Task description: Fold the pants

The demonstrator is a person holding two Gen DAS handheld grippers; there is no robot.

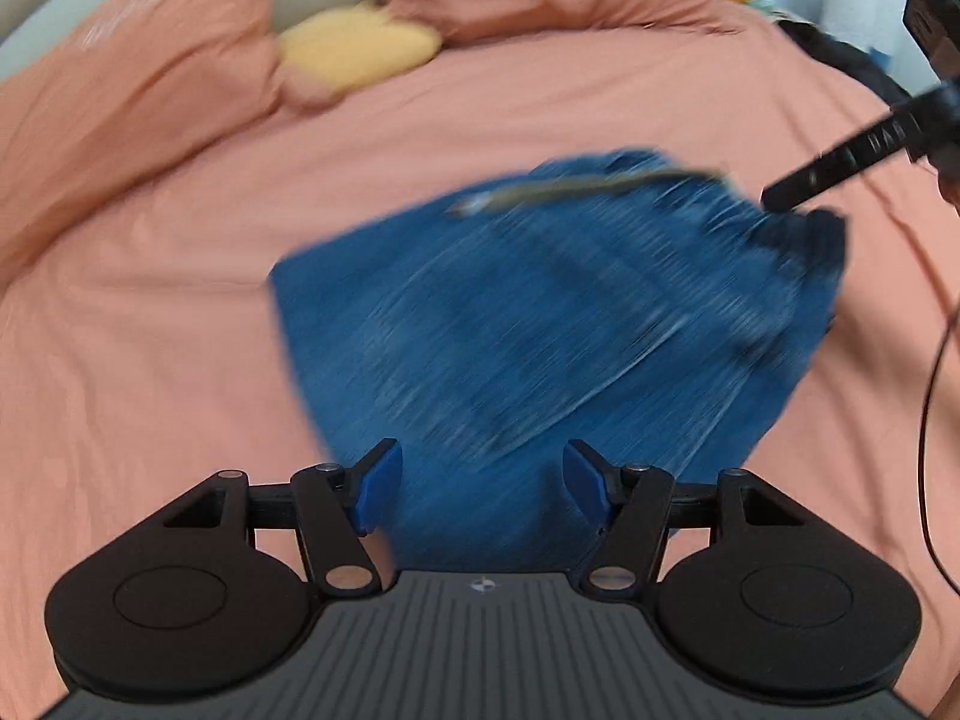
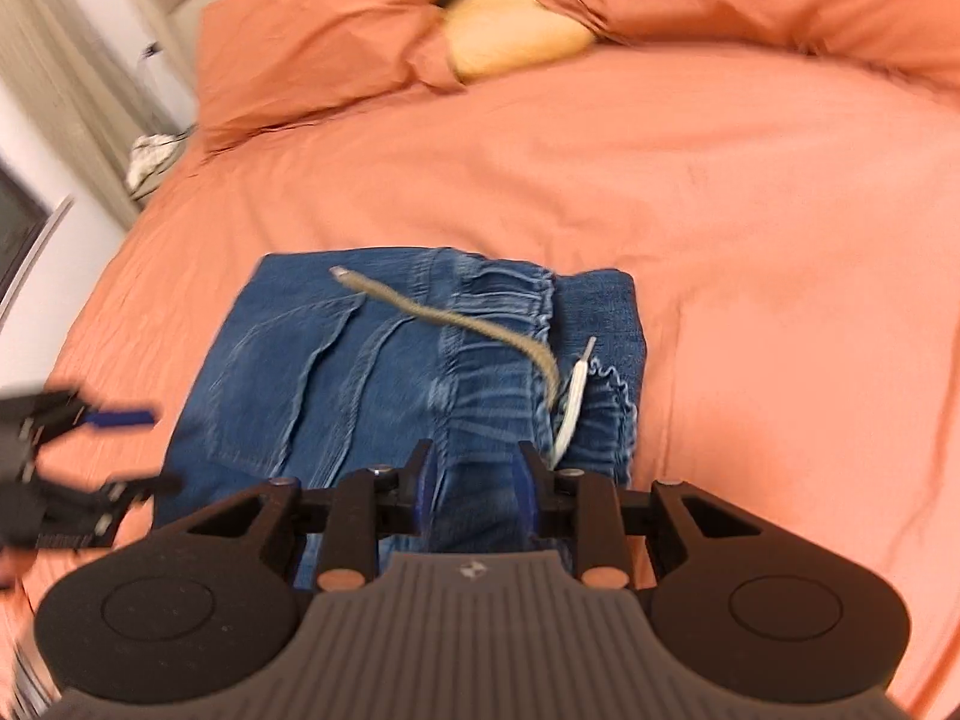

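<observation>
Blue denim pants (image 2: 372, 372) lie folded into a compact stack on the orange bed, with a tan drawstring (image 2: 444, 315) and a white cord across the elastic waistband. They look blurred in the left wrist view (image 1: 540, 324). My left gripper (image 1: 483, 480) is open and empty just above the near edge of the pants; it also shows at the left of the right wrist view (image 2: 129, 450). My right gripper (image 2: 474, 474) has its jaws partly open, straddling the waistband fabric at the near edge; it shows as a black bar in the left wrist view (image 1: 840, 162).
Orange pillows (image 1: 132, 78) and a yellow cushion (image 1: 360, 48) lie at the head of the bed. The orange bedsheet (image 2: 750, 240) spreads around the pants. A curtain and wall (image 2: 66, 90) stand to the left of the bed.
</observation>
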